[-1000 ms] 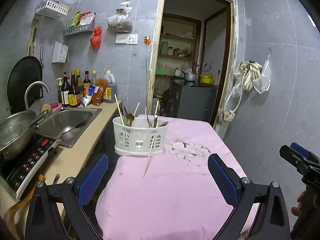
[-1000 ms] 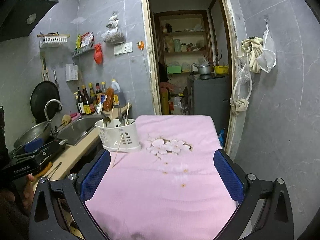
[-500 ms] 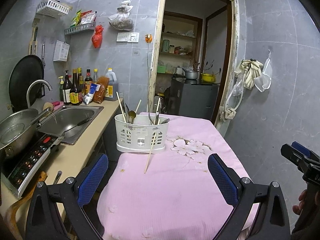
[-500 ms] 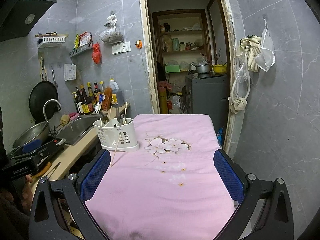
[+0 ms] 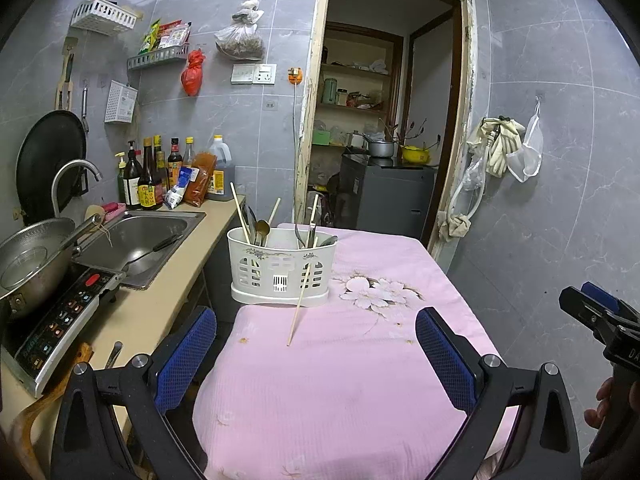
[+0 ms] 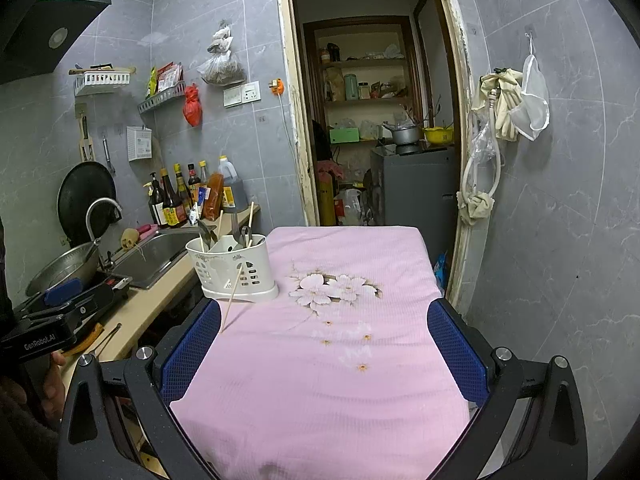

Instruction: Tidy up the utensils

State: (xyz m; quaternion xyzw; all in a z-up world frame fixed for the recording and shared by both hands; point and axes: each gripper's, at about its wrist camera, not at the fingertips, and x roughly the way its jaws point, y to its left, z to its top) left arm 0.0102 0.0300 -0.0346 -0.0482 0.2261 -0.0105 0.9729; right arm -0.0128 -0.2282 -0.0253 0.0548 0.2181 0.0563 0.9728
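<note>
Far left of the frame in the left wrist view, the beige tabletop (image 5: 160, 312) with its steel sink (image 5: 136, 240) has slid a touch lower than a second ago; the whole view has pulled back and lifted slightly. Next along, the left hand-held gripper (image 5: 316, 354) hangs released, blue pads wide apart, grasping nothing. Centre frame: the white perforated plastic utensil caddy (image 5: 280, 268) sits near the far left corner of the pink flowered cloth (image 5: 340, 392), spoons and chopsticks standing in it. One loose wooden chopstick (image 5: 299, 306) leans against its front wall, tip resting on the cloth. That one is unchanged across the frames, so by my read it is the piece left to sort. Lower right of the frame, the right hand-held gripper (image 6: 324, 350) is likewise released and empty, hovering over the cloth, a shade further back from the caddy than before. Both tools well short of the chopstick.
</note>
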